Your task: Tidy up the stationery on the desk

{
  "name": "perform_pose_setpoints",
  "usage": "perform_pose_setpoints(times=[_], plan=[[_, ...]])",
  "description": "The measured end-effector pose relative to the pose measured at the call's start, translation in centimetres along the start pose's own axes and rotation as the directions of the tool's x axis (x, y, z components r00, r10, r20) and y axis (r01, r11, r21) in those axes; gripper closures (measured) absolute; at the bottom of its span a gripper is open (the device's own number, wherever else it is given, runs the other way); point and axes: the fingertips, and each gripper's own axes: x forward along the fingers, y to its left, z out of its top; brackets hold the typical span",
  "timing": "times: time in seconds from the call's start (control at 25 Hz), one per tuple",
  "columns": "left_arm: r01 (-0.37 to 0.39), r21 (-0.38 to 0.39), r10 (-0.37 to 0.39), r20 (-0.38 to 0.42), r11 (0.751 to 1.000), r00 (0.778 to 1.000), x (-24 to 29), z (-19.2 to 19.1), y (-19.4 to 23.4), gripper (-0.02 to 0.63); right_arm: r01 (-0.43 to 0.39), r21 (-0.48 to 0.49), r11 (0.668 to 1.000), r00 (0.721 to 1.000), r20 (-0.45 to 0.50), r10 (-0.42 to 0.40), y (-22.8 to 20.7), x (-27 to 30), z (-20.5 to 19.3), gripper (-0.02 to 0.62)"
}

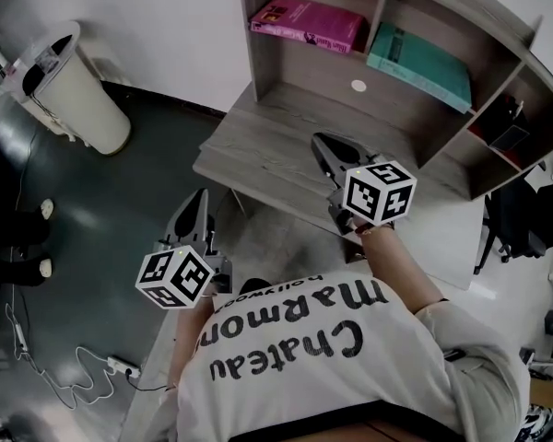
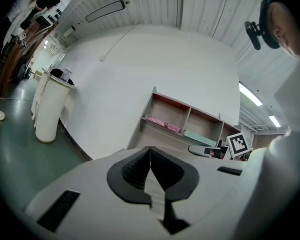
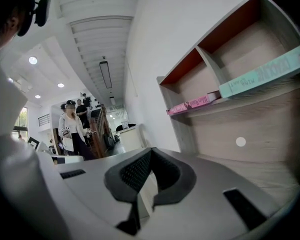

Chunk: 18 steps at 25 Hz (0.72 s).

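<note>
Grey wood grain covers the desk (image 1: 258, 159) and the shelf unit (image 1: 258, 35) that stands at its back. The stationery in sight lies in that unit. A pink book (image 1: 306, 21) rests flat in the left compartment, with dark print on its cover and along its spine. A teal book (image 1: 419, 63) rests flat in the next compartment to the right. An upright divider stands between them, so the two are apart. On the back panel under their shelf sits a small white disc (image 1: 358, 86).

The right gripper (image 1: 321, 142) hangs over the desk top in front of the shelves. Its dark pads are pressed together with nothing between them. The left gripper (image 1: 199, 201) is off the desk's near left corner, above the floor (image 1: 120, 210). Its jaws are closed on each other too, and it holds nothing.

On the dark green floor a tall white bin (image 1: 74, 90) stands by the wall, well to the left of the desk. A white power strip (image 1: 122, 366) lies with its cable near the person's left side.
</note>
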Motion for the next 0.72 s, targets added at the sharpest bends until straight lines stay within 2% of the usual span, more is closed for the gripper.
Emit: perform_pose_setpoints(times=[0.24, 0.44, 0.72], plan=[[0.033, -0.002, -0.033, -0.042, 0.999, 0.999, 2.9, 0.0, 1.2, 0.589, 0.044, 0.028, 0.999, 0.999, -0.010, -0.044, -1.8, 1.4, -0.4, 0.583], [0.087, -0.001, -0.086, -0.087, 0.996, 0.992, 6.6, 0.5, 3.1, 0.589, 0.117, 0.059, 0.991, 0.993, 0.007, -0.118, -3.9, 3.4, -0.1, 0.583], [0.181, 0.016, -0.176, -0.152, 0.983, 0.973, 13.2, 3.8, 6.6, 0.589, 0.211, 0.152, 0.966, 0.973, 0.060, -0.222, -6.2, 7.8, 2.0, 0.583]])
